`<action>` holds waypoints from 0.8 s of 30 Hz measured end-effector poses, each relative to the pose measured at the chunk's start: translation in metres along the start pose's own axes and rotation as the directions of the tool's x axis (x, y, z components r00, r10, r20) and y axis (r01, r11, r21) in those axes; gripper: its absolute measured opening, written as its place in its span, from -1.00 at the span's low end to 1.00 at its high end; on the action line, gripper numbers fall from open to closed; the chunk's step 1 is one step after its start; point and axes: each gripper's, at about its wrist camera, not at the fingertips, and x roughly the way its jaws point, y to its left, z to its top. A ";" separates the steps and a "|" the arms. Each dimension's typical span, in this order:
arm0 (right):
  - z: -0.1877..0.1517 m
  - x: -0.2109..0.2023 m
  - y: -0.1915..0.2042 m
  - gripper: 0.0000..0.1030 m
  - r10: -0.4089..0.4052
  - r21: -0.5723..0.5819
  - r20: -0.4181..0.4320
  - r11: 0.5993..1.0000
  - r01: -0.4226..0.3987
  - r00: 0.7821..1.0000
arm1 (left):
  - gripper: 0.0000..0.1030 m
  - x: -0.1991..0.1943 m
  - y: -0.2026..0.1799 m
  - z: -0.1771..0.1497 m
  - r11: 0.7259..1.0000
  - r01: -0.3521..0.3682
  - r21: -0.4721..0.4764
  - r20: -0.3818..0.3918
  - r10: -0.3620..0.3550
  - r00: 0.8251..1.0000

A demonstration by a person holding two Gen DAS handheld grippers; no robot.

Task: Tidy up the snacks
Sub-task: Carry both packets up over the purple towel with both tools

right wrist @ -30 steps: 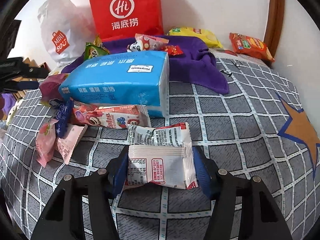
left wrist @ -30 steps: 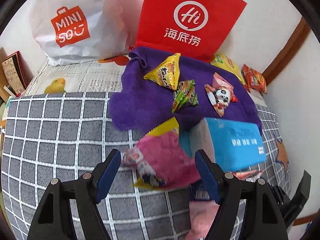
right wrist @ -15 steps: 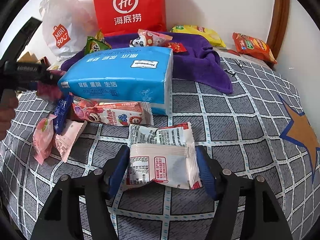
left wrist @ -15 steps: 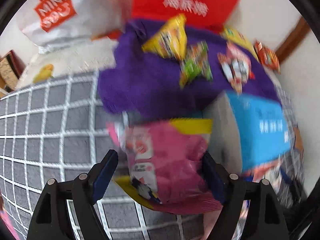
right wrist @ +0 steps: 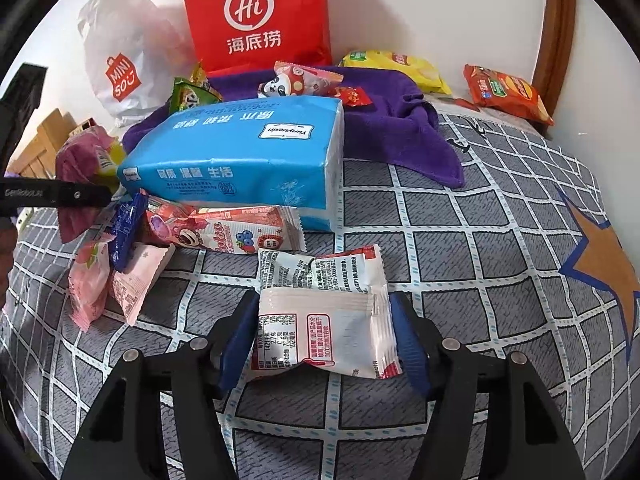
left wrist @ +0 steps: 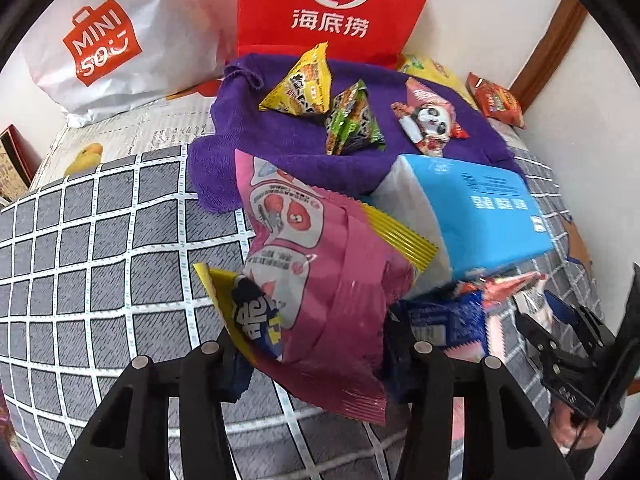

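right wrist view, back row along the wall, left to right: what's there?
White Miniso bag → red Haidilao bag → yellow chip bag → orange-red chip bag.

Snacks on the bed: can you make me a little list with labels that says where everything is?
left gripper: jaws closing on the pink snack bag
right gripper: jaws closing around the white packet
tissue pack: blue, lying on the checked bedcover
purple towel: holds yellow, green and panda snacks
red bag: upright against the wall
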 end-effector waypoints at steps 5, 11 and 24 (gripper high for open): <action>0.000 -0.005 -0.006 0.20 0.021 0.025 0.005 0.999 -0.021 1.000 | -0.07 -0.019 0.003 -0.009 1.000 0.018 0.010 0.010 -0.019 1.000; 0.006 -0.028 0.001 0.21 0.071 0.023 0.033 0.997 -0.072 0.997 | -0.07 -0.042 0.003 -0.018 0.999 0.037 0.020 0.032 -0.038 0.999; 0.045 -0.080 0.013 0.21 0.042 0.020 0.107 0.999 -0.044 0.993 | -0.07 -0.084 -0.028 -0.017 0.994 0.107 0.034 0.111 -0.110 0.988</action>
